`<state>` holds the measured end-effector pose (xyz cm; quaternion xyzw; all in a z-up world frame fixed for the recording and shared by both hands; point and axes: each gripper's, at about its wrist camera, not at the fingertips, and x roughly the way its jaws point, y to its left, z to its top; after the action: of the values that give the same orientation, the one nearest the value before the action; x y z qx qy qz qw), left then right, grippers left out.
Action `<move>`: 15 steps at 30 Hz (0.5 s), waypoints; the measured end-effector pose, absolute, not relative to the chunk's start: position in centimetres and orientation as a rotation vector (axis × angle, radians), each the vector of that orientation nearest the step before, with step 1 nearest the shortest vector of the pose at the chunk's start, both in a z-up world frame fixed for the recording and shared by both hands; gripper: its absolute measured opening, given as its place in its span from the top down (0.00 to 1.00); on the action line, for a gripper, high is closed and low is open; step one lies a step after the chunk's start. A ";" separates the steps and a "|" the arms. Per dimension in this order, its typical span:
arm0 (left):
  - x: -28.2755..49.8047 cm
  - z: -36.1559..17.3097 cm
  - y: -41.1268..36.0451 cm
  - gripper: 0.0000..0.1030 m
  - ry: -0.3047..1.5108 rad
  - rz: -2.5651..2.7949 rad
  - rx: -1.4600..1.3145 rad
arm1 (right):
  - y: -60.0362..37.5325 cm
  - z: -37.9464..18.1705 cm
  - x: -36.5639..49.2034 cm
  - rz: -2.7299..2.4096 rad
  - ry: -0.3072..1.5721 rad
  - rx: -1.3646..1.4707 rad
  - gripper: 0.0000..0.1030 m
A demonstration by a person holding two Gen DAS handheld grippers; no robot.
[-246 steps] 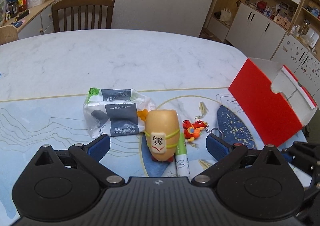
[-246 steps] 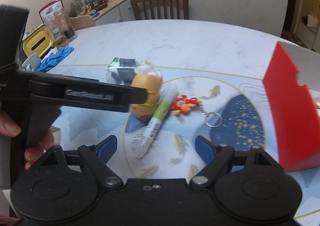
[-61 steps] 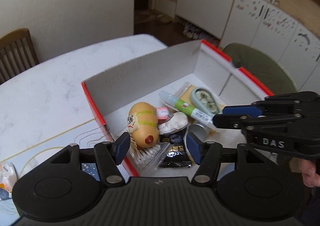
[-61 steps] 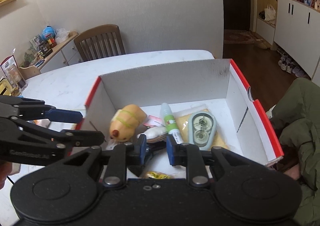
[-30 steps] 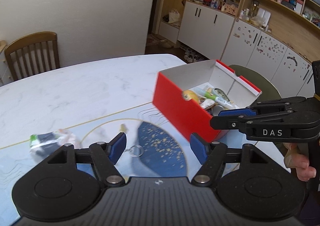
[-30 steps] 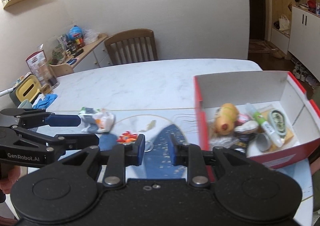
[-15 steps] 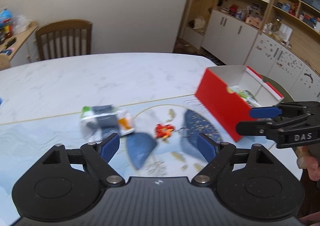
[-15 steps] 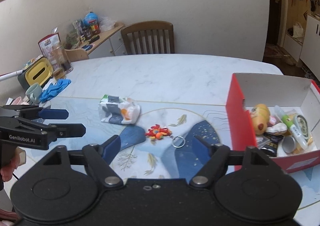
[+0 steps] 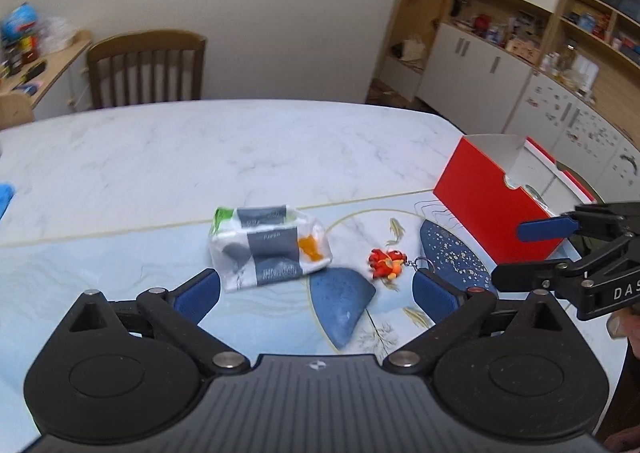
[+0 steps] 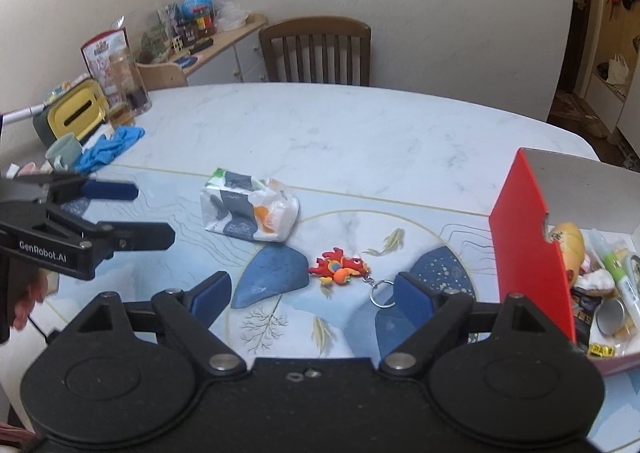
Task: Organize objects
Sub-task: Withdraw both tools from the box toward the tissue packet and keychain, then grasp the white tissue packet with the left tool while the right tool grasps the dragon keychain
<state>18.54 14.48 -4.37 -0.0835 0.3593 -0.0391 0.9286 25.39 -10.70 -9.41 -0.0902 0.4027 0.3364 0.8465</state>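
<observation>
A tissue pack (image 9: 269, 247) and a red dragon keychain (image 9: 385, 263) lie on the patterned mat, the pack to the left. They also show in the right wrist view: tissue pack (image 10: 249, 210), keychain (image 10: 339, 266). The red box (image 9: 494, 205) stands at the right; in the right wrist view the red box (image 10: 528, 245) holds a yellow figure, a marker and several small items. My left gripper (image 9: 316, 292) is open and empty, just short of the pack and keychain. My right gripper (image 10: 311, 299) is open and empty, just short of the keychain.
A wooden chair (image 10: 316, 51) stands at the table's far side. A mug (image 10: 64, 151), blue cloth (image 10: 110, 145) and yellow container (image 10: 76, 115) sit at the table's left edge. Cabinets (image 9: 500, 81) line the right wall.
Both grippers have swung away from the box towards the tissue pack and keychain and come closer to them. The right gripper, shut a second ago, has opened.
</observation>
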 end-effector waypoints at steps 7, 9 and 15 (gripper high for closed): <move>21.8 -6.1 16.4 0.00 0.770 -0.182 -0.043 | -9.7 -11.2 26.8 0.693 0.890 -0.222 0.15; 22.8 -6.9 16.8 0.00 0.794 -0.206 0.019 | -9.6 -11.7 27.2 0.689 0.901 -0.227 0.15; 25.7 -8.6 17.4 0.00 0.810 -0.313 0.179 | -8.7 -13.0 28.5 0.689 0.937 -0.244 0.15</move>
<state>25.68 17.39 -8.59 0.0868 0.3918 -0.1515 0.9033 28.49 -8.72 -12.96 -0.1152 0.4415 0.3244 0.8286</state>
